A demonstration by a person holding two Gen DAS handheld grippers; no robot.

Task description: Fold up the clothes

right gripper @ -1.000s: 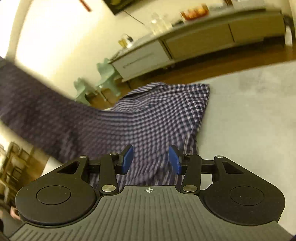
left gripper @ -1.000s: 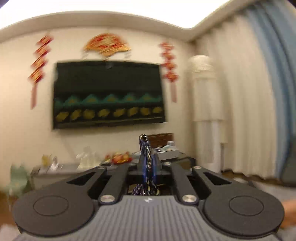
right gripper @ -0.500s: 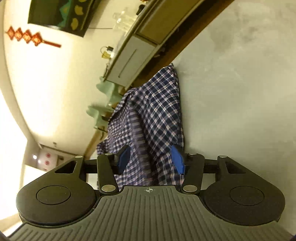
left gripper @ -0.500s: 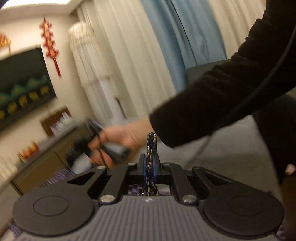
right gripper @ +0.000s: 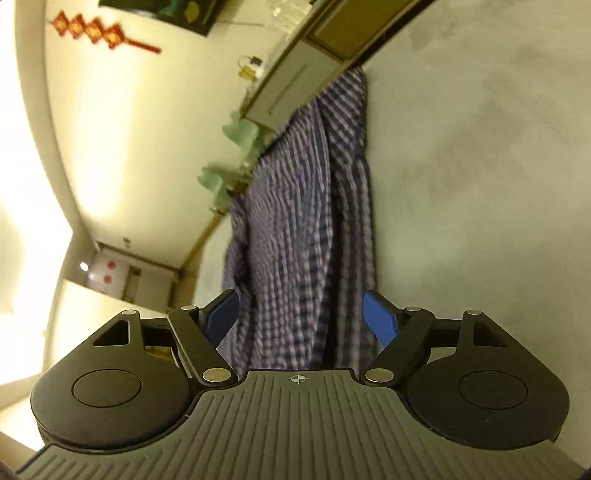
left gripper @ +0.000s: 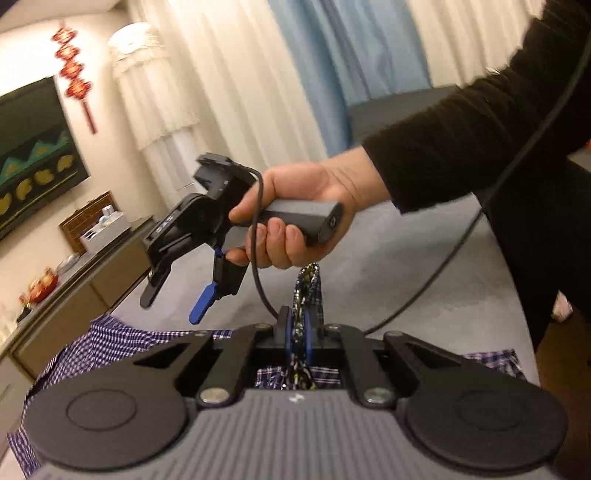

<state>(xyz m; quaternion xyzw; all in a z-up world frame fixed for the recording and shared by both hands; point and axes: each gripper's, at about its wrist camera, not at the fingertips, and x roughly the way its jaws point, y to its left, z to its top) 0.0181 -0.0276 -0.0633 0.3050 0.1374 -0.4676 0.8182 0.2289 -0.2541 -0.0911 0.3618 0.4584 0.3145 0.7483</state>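
your left gripper (left gripper: 298, 328) is pressed together on a bunched fold of the checked shirt (left gripper: 122, 341); the pinched cloth stands up between its blue pads and sticks out just past the tips. below and to either side of this gripper the rest of the shirt spreads over the grey surface (left gripper: 424, 258).

ahead of the left gripper and slightly to its left, your right hand (left gripper: 303, 206) grips the handle of the right gripper (left gripper: 177, 299), whose fingers point down toward the shirt. a black cable (left gripper: 476, 218) runs from that handle across the grey surface.

your right gripper (right gripper: 303, 317) is spread wide, with nothing between its blue pads (right gripper: 380, 319). the checked shirt (right gripper: 306, 221) lies directly ahead of it and runs away from the tips in a long strip, blurred. the grey surface (right gripper: 480, 166) lies to the right of the strip.

beyond the far end of the shirt stands a low cabinet (right gripper: 295, 81). a red hanging ornament (right gripper: 96, 31) is on the wall to the upper left.
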